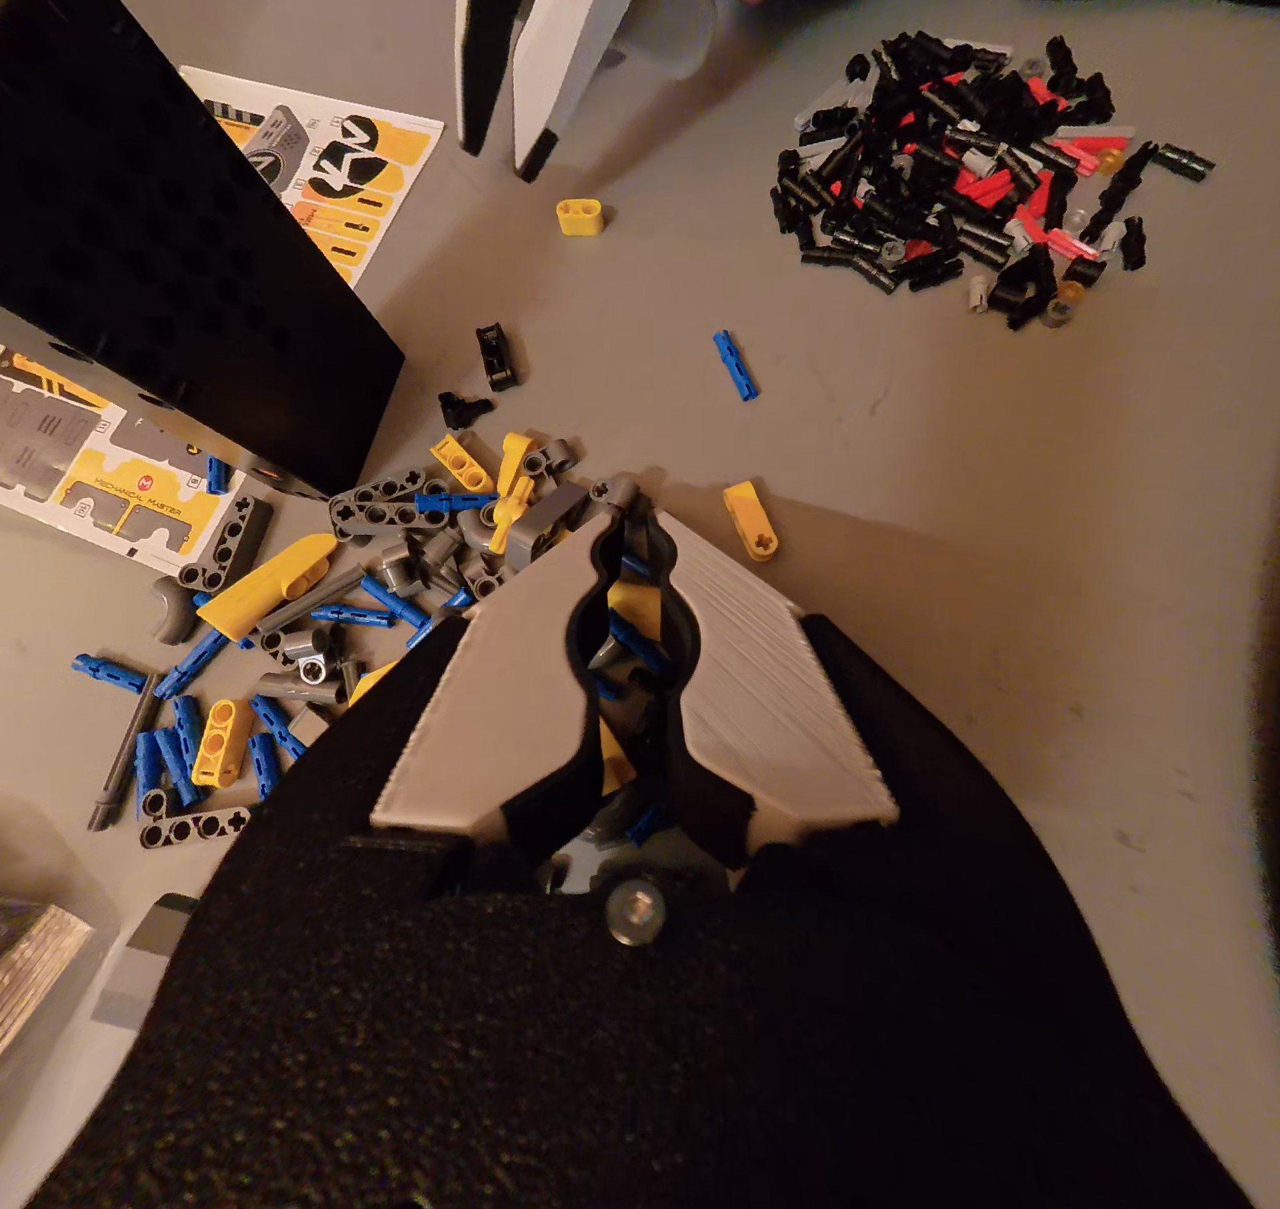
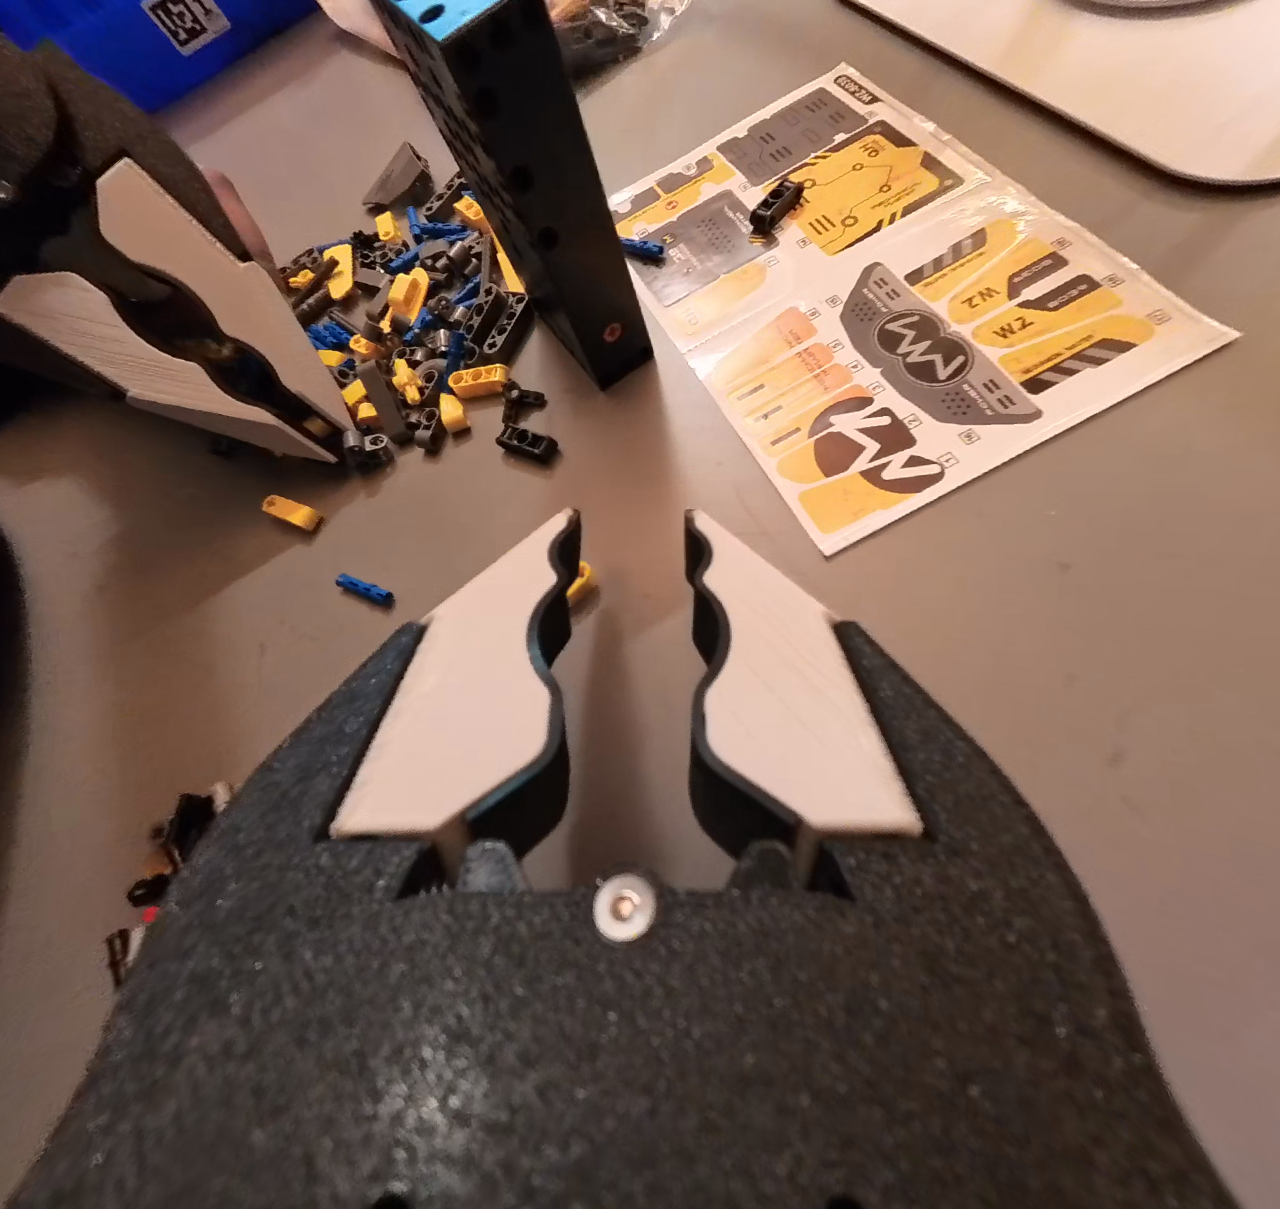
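1. A grey surface (image 2: pixel 692 455) carries a sticker sheet (image 2: pixel 900 303), a black block (image 2: pixel 526 206) and building pieces.
2. The left tongs (image 1: pixel 627 510) sit nearly closed, tips at the edge of the yellow, blue and grey pile (image 1: pixel 388 552), pinching a grey piece (image 1: pixel 613 491).
3. The right tongs (image 2: pixel 630 524) hang wide apart, holding nothing, a small yellow piece (image 2: pixel 582 580) just beside one finger.
4. A black and red pile (image 1: pixel 970 171) lies well apart.

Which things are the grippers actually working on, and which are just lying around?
In use: left gripper shut on grey connector at mixed pile; right gripper open by yellow piece.
Lying about: sticker sheet, black block, black-red pile, blue pin.
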Demonstrator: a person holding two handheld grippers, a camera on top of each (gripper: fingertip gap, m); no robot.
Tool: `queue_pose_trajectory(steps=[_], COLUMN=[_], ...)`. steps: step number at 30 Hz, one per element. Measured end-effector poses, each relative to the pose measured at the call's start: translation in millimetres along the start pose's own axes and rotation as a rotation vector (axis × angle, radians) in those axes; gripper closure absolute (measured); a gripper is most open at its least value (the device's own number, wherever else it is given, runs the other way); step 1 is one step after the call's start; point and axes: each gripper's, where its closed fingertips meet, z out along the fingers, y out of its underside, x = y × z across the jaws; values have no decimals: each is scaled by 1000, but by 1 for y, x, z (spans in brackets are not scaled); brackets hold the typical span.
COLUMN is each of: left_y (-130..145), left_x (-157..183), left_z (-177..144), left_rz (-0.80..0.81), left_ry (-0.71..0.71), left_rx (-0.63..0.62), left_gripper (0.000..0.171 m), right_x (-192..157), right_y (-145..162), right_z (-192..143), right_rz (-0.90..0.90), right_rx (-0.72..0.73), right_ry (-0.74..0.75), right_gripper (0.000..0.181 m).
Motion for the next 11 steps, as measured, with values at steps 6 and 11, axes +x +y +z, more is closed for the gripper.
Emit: queue_pose_trajectory(steps=[6, 11], left_y=[0, 0], left_x=[0, 0], left_z=[0, 0], left_rz=[-3, -7], left_ry=[5, 10], left_rx=[0, 0], left_gripper=[166, 166], right_x=[-3, -4], right_y=[4, 13], right_z=[3, 10], right_rz=[-34, -82], right_rx=[-32, -99], right_ry=[6, 33], right_gripper=[152, 152])
